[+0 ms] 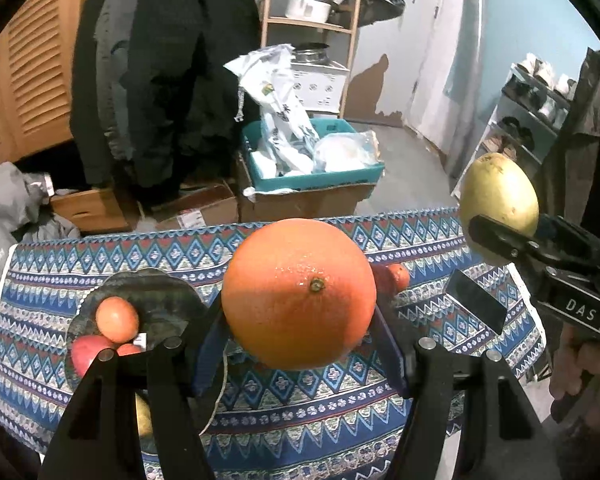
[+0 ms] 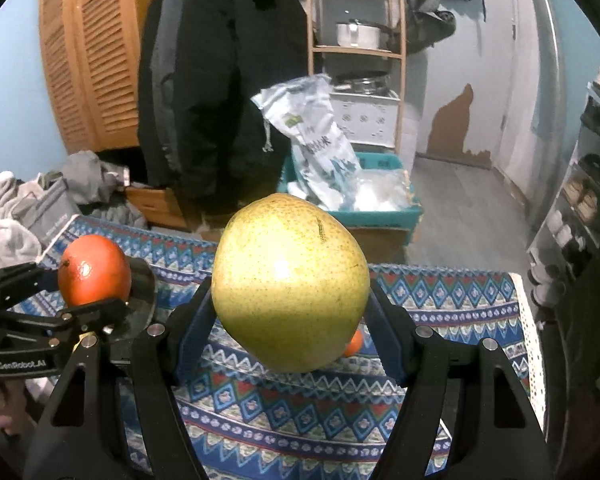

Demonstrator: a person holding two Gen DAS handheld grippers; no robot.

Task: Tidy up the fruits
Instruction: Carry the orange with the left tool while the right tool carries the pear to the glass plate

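Nearest the left wrist lens: a large orange (image 1: pixel 299 294) clamped between the two blue pads of the left hand-held gripper (image 1: pixel 299 336), stem end facing the camera, lifted clear above the table (image 1: pixel 440 360) with its blue patterned cloth. Same orange (image 2: pixel 94 270) seen at the left of the right wrist view, pinched in that black gripper (image 2: pixel 84 300).

Nearest the right wrist lens: a yellow-green pear (image 2: pixel 291 284) gripped between the pads of the right hand-held gripper (image 2: pixel 291 332), also raised off the cloth. From the left wrist view, the pear (image 1: pixel 499 208) held up at the far right, with the right gripper's (image 1: pixel 504 236) black fingers closed on its lower part.

Down on the table, near left: a dark plate (image 1: pixel 172 300) carrying a small orange fruit (image 1: pixel 117 319), a red apple (image 1: pixel 88 354) and another small orange piece beside them, partly hidden by the gripper frame. Farther right, just behind the big orange: a small tangerine (image 1: pixel 398 277) resting on the cloth, well apart from the plate; likely the same one peeking out under the pear (image 2: pixel 354 345) in the right wrist view.

Beyond the table's far edge: a teal crate (image 1: pixel 316 178) stuffed with plastic bags, sitting on a cardboard box.
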